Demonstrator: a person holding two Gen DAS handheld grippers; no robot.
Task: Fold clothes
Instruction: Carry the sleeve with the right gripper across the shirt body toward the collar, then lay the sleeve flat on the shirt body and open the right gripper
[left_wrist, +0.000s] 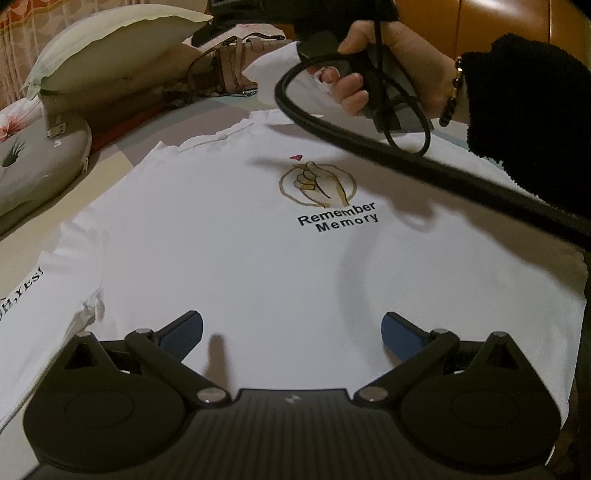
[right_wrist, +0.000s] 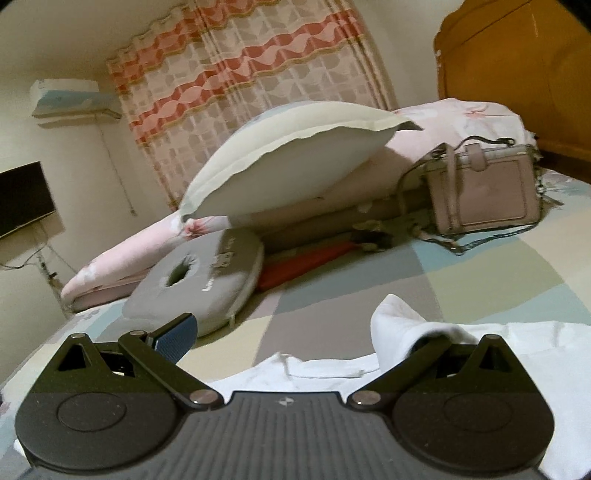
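- The white shirt (left_wrist: 229, 251) is lying spread, print side up, on the patchwork bedspread (right_wrist: 369, 280); its "Remember Memory" print (left_wrist: 338, 218) is sitting toward one o'clock in the left wrist view, and a sleeve lettered "YES!" is trailing off at nine o'clock.
- The left gripper (left_wrist: 291, 334) is hovering low over the shirt body with its blue-padded fingers (left_wrist: 183, 334) standing wide apart and holding nothing.
- The right gripper (right_wrist: 284, 338) is showing its left finger clear of the cloth; a raised peak of white fabric at three o'clock is covering the right fingertip. The links are standing spread, so the jaws are reading as wide, but whether that cloth is merely draped over the finger or caught on it cannot be told.
- From the left wrist view, a hand (left_wrist: 388, 74) in a dark sleeve is gripping the right tool's handle at one o'clock, beyond the print, with a black cable (left_wrist: 406, 158) crossing over the shirt.
- A pillow (right_wrist: 288, 162), a grey cushion (right_wrist: 207, 280) and a pink handbag (right_wrist: 484, 184) are sitting at the far side of the bed, apart from the shirt.
- Judgement: no fold is showing in the body of the shirt. For a clean fold, each gripper should be pinching a single edge at matching points, lifting evenly, and keeping the cable off the cloth.
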